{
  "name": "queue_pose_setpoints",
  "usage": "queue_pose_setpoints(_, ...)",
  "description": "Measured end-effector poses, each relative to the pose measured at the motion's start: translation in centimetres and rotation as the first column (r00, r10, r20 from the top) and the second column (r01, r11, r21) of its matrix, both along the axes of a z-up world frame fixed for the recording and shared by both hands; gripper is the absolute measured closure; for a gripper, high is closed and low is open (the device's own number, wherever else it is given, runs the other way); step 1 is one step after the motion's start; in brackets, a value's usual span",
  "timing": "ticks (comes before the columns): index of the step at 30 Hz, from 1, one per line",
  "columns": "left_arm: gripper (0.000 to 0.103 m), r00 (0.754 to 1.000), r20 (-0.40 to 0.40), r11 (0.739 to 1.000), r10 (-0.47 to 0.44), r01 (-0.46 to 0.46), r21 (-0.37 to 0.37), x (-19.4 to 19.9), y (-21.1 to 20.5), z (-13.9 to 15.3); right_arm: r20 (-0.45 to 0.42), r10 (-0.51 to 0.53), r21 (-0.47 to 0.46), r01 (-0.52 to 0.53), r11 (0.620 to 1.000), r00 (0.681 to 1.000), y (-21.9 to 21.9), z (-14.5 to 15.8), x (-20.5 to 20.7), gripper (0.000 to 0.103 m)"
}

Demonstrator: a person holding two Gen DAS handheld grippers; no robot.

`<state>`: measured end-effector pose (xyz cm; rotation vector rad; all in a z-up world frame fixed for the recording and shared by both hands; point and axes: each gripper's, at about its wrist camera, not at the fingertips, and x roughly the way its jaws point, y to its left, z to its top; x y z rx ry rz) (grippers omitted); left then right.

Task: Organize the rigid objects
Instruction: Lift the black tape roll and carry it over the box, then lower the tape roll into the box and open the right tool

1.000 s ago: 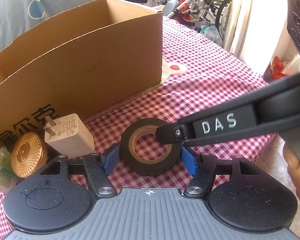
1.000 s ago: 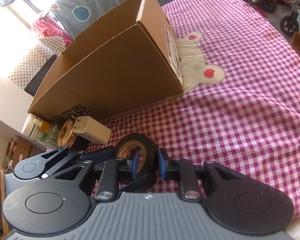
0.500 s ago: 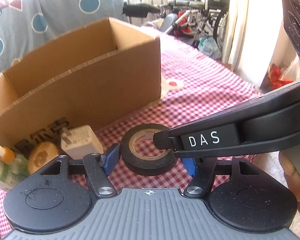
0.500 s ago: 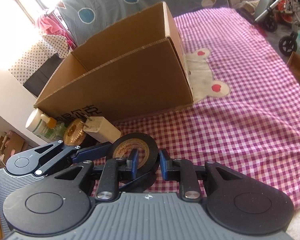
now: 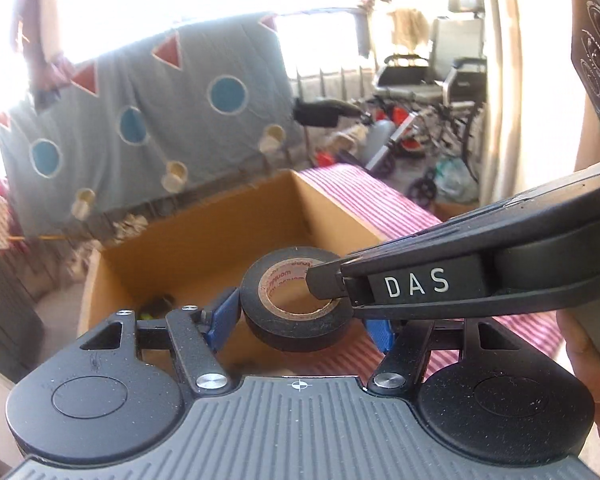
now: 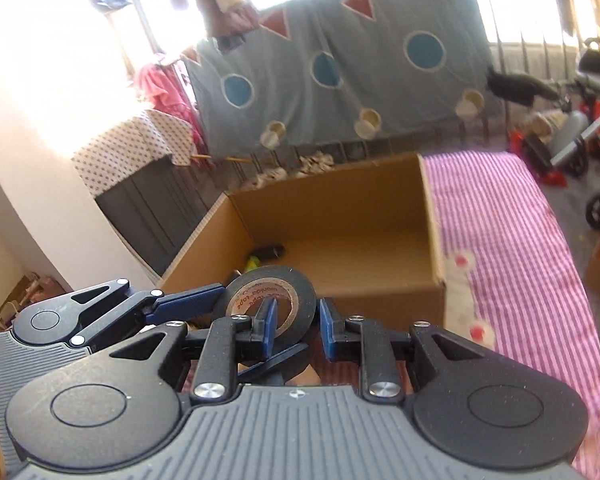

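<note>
L wrist view: tape roll (image 5: 296,304) had come up off the cloth vs 1 s ago and hung over the cardboard box (image 5: 340,216), so the drop was prob next. My left gripper (image 5: 300,320) bracketed it; contact unclear. R wrist view: right gripper (image 6: 296,324) pinched the roll's wall through the core, and only here small items showed on the box floor.

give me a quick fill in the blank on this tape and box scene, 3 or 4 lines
1. The black roll of electrical tape is held up in front of an open ____ box.
2. The right gripper has one finger through the roll's ____, pinching its wall.
3. The white letters on the right gripper's finger read ____.
4. The cloth beside the box is checked pink and ____.

Missing words: cardboard; hole; DAS; white
</note>
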<state>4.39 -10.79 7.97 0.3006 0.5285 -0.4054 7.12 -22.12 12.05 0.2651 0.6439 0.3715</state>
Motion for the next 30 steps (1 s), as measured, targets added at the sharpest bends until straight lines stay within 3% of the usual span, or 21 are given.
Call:
queue_pose_setpoints(3, 0.037, 0.999, -0.010, 0.999, 0.034, -0.034, 0.017, 2.1, 0.9, 1.6, 0.030, 0.048, -0.001, -0.048, 0.999, 0.998, 1.2, 1.5, 2.0, 0.077)
queue_pose_setpoints(6, 0.037, 0.996, -0.071, 0.998, 0.056, -0.054, 0.028, 5.3, 1.7, 2.5, 0.018, 0.095, 0.003, -0.095, 0.996, 0.995, 2.5, 2.4, 5.1, 0.077)
queue_pose_setpoints(11, 0.037, 0.973, -0.213, 0.994, 0.084, -0.066, 0.089, 11.1, 2.2, 1.7, -0.106, 0.156, 0.051, -0.152, 0.987, 0.982, 4.2, 2.0, 12.0, 0.077)
queue_pose_setpoints(18, 0.037, 0.888, -0.429, 0.978, 0.167, -0.093, 0.188, 18.8, 2.8, -2.1, -0.351, 0.213, 0.164, -0.163, 0.973, 0.912, 6.0, -2.5, 21.6, 0.077)
queue_pose_setpoints(22, 0.037, 0.844, -0.496, 0.967, 0.206, -0.096, 0.238, 21.5, 3.3, -4.3, -0.444, 0.220, 0.183, -0.152, 0.971, 0.869, 7.3, -5.5, 24.5, 0.077)
queue_pose_setpoints(26, 0.037, 0.818, -0.525, 0.956, 0.236, -0.099, 0.276, 23.2, 3.8, -6.1, -0.507, 0.214, 0.195, -0.131, 0.972, 0.835, 8.2, -7.9, 26.3, 0.078)
queue_pose_setpoints(30, 0.036, 0.808, -0.530, 0.947, 0.257, -0.101, 0.305, 23.9, 3.7, -7.1, -0.558, 0.202, 0.240, -0.076, 0.968, 0.805, 8.0, -9.6, 27.2, 0.078)
